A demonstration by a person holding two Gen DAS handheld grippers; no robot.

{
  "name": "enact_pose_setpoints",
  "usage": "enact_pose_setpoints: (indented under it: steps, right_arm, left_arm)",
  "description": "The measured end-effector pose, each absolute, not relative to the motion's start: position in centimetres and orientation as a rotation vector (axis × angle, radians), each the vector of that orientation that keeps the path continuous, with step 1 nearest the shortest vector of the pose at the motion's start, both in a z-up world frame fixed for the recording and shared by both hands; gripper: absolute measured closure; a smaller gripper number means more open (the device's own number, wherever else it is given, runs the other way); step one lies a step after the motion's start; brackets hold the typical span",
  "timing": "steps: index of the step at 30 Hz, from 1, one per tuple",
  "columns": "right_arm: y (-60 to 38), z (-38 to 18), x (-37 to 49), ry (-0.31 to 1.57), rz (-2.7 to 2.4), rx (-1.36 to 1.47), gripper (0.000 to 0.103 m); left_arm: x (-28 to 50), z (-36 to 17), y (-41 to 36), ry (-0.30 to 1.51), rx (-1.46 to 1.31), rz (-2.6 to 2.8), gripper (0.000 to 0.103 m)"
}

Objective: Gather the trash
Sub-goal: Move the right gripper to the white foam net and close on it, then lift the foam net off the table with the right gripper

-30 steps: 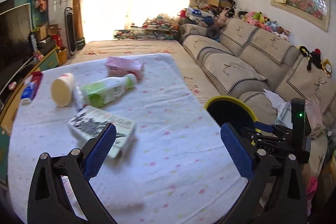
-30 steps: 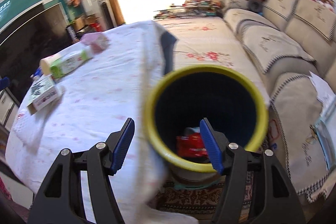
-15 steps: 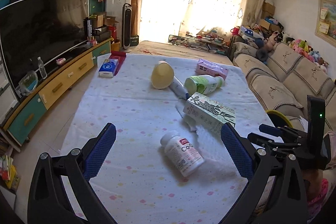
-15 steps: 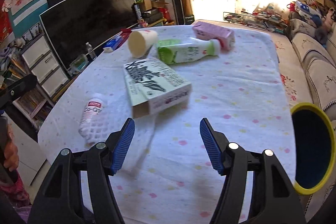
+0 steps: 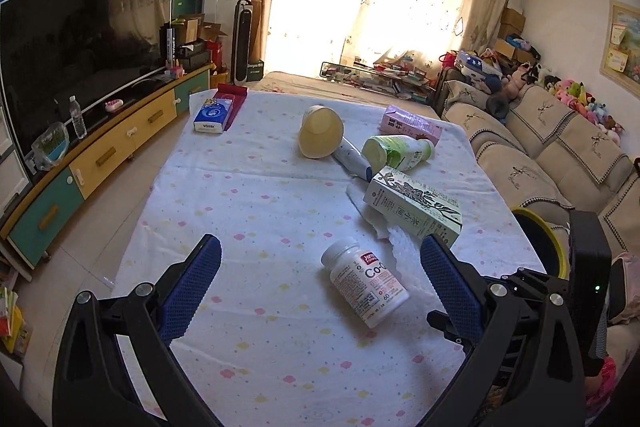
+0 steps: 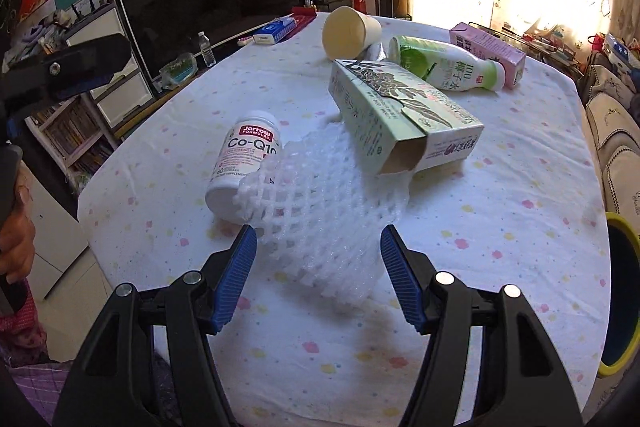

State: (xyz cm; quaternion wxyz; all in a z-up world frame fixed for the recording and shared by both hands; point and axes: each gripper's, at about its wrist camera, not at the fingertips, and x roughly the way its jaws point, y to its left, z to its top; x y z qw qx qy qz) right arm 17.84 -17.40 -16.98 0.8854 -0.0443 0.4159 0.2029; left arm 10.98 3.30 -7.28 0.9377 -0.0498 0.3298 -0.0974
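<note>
1. Trash is lying scattered on the table (image 6: 520, 227); foam netting (image 6: 320, 219) is sitting just ahead of the right gripper (image 6: 318, 253).
2. Both grippers, including the left gripper (image 5: 320, 269), are gaping empty.
3. Netting is looking light, squashy; pinching its near edge is seeming best.

- Yellow-rimmed bin (image 6: 618, 297): cut by the right edge of the right wrist view; in the left wrist view mostly behind the right gripper's body; contents not visible.
- Foam net (image 6: 320, 211): covers the base end of the white pill bottle (image 6: 246, 157); its far end runs under the green carton (image 6: 396, 111).
- White tube (image 5: 354, 161): near the table's far edge, partly behind the paper cup (image 5: 320, 137) and green drink bottle (image 5: 396, 151); label unreadable.
- Pink carton (image 6: 488, 53): lower part hidden behind the drink bottle.
- Hand (image 6: 16, 243): cut by the left picture edge.
</note>
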Motion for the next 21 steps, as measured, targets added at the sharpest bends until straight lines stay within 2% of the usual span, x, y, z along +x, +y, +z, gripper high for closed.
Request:
enact_pose_setpoints:
  steps: [4, 5, 6, 9, 21]
  right_arm:
    - [-17.3, -17.5, 18.4, 0.862, 0.416, -0.091, 0.042]
    - [-17.5, -17.5, 18.5, 0.860, 0.409, -0.088, 0.050]
    - [-17.6, -17.5, 18.6, 0.865, 0.405, -0.086, 0.065]
    - [-18.1, -17.2, 18.4, 0.863, 0.403, -0.083, 0.096]
    - [-18.5, -13.2, 15.0, 0.811, 0.573, -0.045, 0.098]
  left_arm:
    - [10.9, -7.5, 2.9, 0.679, -0.093, -0.200, 0.005]
    - [10.9, -7.6, 2.9, 0.679, -0.092, -0.200, 0.005]
    - [10.8, -7.5, 2.8, 0.680, -0.092, -0.201, 0.005]
    - [10.9, -7.7, 2.7, 0.683, -0.092, -0.201, 0.005]
    - [11.2, -8.2, 2.8, 0.693, -0.100, -0.191, 0.005]
